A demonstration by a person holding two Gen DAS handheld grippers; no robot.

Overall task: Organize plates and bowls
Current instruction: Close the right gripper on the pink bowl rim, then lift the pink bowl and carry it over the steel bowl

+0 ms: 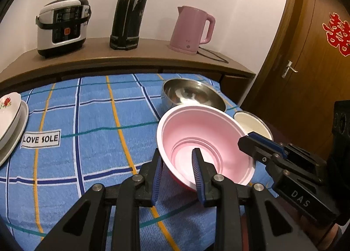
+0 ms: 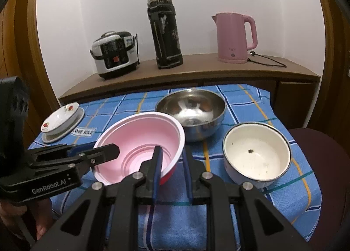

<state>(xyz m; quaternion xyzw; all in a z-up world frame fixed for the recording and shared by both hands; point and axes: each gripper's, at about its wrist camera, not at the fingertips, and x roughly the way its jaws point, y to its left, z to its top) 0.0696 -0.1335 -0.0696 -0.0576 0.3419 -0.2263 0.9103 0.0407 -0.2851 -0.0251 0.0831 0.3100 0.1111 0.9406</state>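
A: Pink plastic bowl (image 1: 203,141), thin-walled and red outside; I'd judge it light, a bit flexible, slick. It's tilted above the blue checked cloth (image 1: 87,119), with both tongs pinching its rim from opposite sides.

B: The rim is the right hold. Left tongs (image 1: 178,170) have one finger inside and one outside; right tongs (image 2: 171,163) likewise.

A: Beyond the right tongs, that view shows the enamel bowl (image 2: 257,154) fully, specks inside; the left view barely catches it.

B: The left view reads the cloth label (image 1: 41,139).

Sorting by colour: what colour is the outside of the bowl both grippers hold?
Red outside, pink inside; the bowl shows it best in the right wrist view.
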